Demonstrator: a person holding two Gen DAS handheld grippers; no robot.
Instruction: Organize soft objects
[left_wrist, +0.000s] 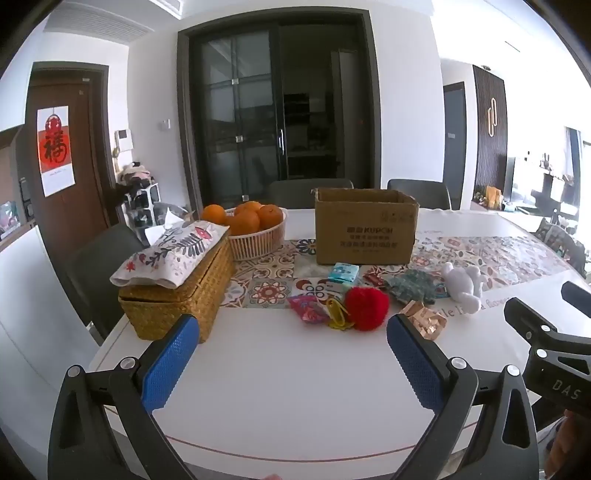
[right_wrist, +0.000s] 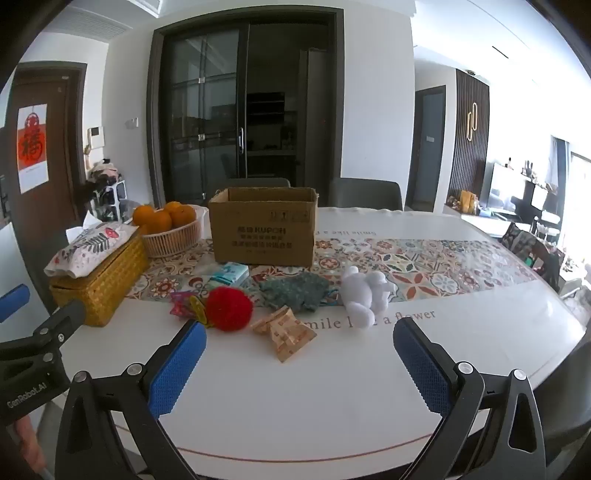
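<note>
Soft things lie in a loose row on the white table, in front of an open cardboard box (left_wrist: 365, 229) (right_wrist: 264, 229): a red pom-pom (left_wrist: 366, 308) (right_wrist: 229, 308), a white plush toy (left_wrist: 464, 286) (right_wrist: 364, 293), a green knitted cloth (left_wrist: 413, 286) (right_wrist: 295, 290), a teal tissue pack (left_wrist: 343, 275) (right_wrist: 231, 275), a pink wrapper (left_wrist: 308, 310) (right_wrist: 181, 301) and a tan patterned pouch (left_wrist: 424, 319) (right_wrist: 284, 332). My left gripper (left_wrist: 291, 358) is open and empty, short of the pom-pom. My right gripper (right_wrist: 299, 363) is open and empty, short of the pouch and plush.
A woven basket (left_wrist: 177, 299) (right_wrist: 99, 284) with a floral tissue cover stands at the left. A bowl of oranges (left_wrist: 255, 227) (right_wrist: 170, 229) sits behind it. Grey chairs (left_wrist: 310, 194) stand behind the table. A patterned runner (right_wrist: 406, 262) crosses the table.
</note>
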